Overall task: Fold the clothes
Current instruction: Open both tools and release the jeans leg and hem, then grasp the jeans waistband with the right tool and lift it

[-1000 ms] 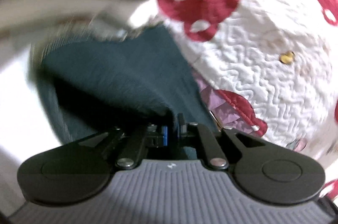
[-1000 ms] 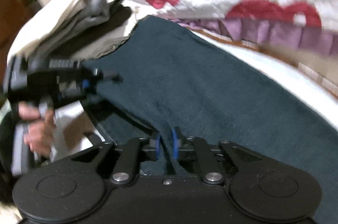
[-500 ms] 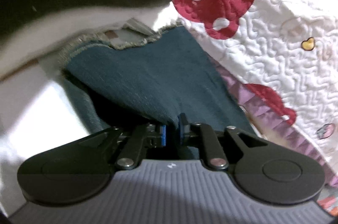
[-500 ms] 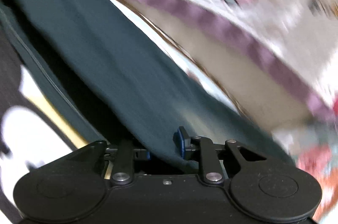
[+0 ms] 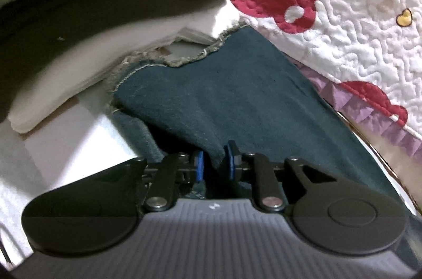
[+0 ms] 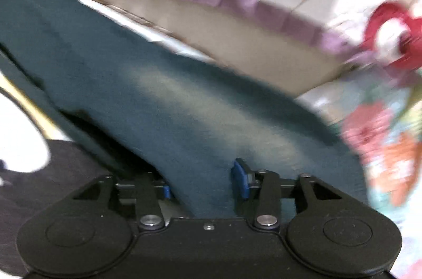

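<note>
Between the parted pads of the right gripper (image 6: 201,181) the dark teal garment (image 6: 163,105) is now loose — half a second ago it was being let go; ahead of the left gripper (image 5: 213,165) its frayed hem is stretched, a fold pinched — a release is judged underway.

The dark teal garment (image 5: 237,99) is matt, slightly fuzzy denim-like cloth with a frayed, stitched hem. The quilt (image 5: 369,47) is puckered stitched cotton, white with red patches. The left gripper (image 5: 213,168) is matt black plastic with shiny metal pivots and blue rubbery pads (image 5: 200,168).
</note>
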Available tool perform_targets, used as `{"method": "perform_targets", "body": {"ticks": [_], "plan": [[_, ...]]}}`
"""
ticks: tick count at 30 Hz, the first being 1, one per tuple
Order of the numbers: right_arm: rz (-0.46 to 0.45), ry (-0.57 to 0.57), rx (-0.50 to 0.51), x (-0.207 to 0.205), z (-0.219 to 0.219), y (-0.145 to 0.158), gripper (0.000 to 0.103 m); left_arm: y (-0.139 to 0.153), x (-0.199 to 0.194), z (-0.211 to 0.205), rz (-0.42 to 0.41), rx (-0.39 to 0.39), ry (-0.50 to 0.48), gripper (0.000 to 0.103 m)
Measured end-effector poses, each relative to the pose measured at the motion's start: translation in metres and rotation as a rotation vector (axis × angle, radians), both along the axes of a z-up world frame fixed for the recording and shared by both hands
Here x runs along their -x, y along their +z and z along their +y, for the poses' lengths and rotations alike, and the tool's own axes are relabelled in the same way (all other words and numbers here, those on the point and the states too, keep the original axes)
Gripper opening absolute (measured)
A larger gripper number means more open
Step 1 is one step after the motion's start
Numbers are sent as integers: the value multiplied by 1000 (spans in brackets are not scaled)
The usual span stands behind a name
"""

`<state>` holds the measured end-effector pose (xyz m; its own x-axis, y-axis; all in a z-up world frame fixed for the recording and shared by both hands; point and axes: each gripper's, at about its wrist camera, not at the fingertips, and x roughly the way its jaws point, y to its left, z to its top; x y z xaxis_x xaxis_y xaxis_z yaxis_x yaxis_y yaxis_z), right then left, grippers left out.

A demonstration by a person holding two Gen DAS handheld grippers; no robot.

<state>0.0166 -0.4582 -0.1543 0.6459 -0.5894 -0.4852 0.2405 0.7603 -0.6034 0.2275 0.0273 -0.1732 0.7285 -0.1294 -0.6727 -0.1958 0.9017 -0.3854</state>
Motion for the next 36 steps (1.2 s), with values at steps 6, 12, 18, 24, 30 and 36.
{"method": "perform_targets", "body": {"ticks": [6, 12, 18, 24, 30, 36], "plan": [[-16, -180, -200, 16, -59, -2, 56, 1, -3, -6, 14, -50, -16, 18], [-35, -158, -293, 42, -65, 7, 61, 15, -1, -4, 48, 36, -122, 46], [-274, -189, -642, 114, -76, 20, 65, 37, 17, -25, -24, 35, -234, 49], [-569, -472, -945, 160, -167, 9, 67, 60, 36, -64, -87, 99, -359, 49], [-784, -673, -1139, 183, -258, -10, 67, 68, 39, -157, -84, 59, -613, 49], [-869, -671, -1193, 150, -293, -30, 74, 46, 46, -236, -62, -212, -842, 49]]}}
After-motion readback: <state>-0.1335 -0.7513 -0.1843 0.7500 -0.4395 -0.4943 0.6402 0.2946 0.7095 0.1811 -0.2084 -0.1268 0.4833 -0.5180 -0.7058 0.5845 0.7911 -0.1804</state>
